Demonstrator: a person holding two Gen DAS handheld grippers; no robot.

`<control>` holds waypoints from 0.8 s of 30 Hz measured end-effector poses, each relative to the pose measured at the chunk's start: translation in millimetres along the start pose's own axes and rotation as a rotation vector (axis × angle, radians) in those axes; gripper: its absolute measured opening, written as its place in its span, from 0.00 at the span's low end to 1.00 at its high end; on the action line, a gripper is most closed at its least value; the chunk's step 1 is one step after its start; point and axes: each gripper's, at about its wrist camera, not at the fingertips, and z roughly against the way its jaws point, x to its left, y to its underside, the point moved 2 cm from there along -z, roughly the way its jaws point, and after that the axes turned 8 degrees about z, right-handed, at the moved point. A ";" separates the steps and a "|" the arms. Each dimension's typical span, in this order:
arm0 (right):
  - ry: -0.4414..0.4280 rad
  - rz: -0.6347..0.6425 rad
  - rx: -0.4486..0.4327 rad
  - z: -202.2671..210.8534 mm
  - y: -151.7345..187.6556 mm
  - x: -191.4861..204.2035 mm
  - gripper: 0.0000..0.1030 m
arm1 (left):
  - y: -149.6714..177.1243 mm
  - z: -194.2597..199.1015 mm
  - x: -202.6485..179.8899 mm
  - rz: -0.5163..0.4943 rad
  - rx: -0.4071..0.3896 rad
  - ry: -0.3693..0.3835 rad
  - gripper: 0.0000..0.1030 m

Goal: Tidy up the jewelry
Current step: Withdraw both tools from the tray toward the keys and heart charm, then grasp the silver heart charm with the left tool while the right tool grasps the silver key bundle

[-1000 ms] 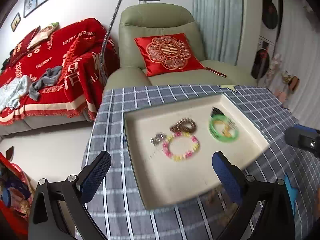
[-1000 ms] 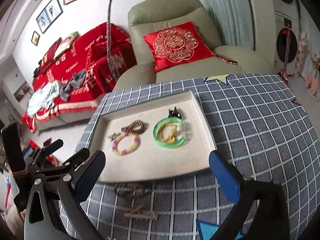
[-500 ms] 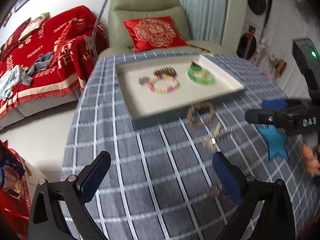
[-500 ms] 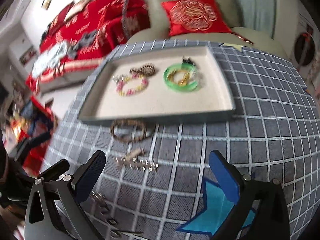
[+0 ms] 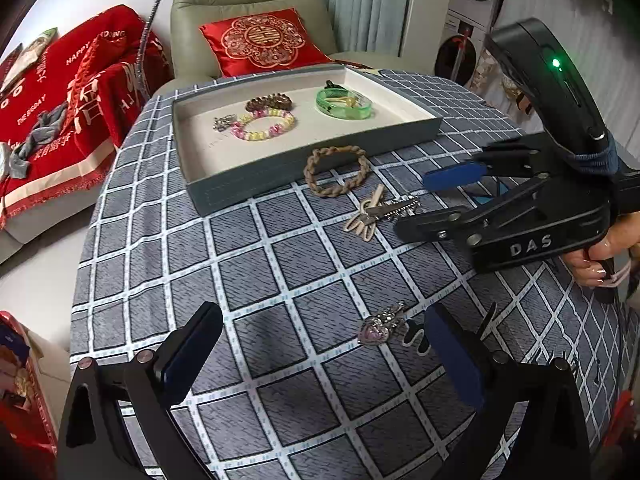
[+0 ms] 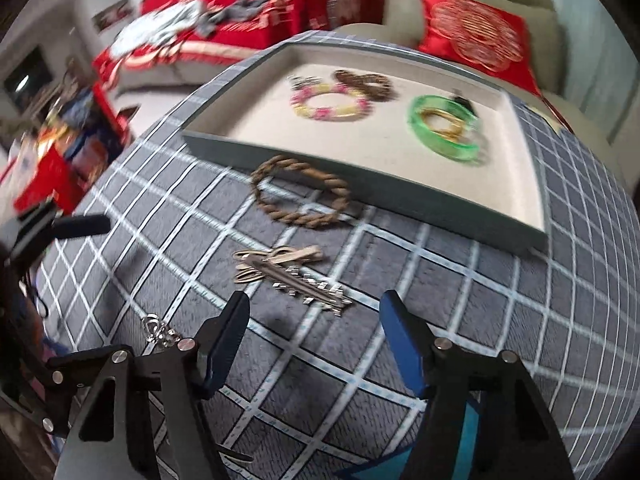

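A grey tray with a cream lining holds a pink-yellow bead bracelet, a brown bead bracelet, a green bangle and a small silver piece. On the checked cloth in front of it lie a brown twisted bracelet, hair clips and a silver heart pendant. My left gripper is open just left of the pendant. My right gripper is open just before the clips.
The round table has a grey checked cloth and drops off at the left. A blue star shape lies under my right gripper. A green armchair with a red cushion and a red-covered sofa stand behind.
Both grippers have pulled back from the tray and dropped low over the cloth. My right gripper has moved in on the hair clips; the pendant now shows by my left gripper.
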 end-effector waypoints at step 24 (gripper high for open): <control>-0.036 0.016 0.025 -1.6 -2.2 11.9 0.13 | 4.7 -15.3 -27.2 -0.092 0.064 0.046 0.23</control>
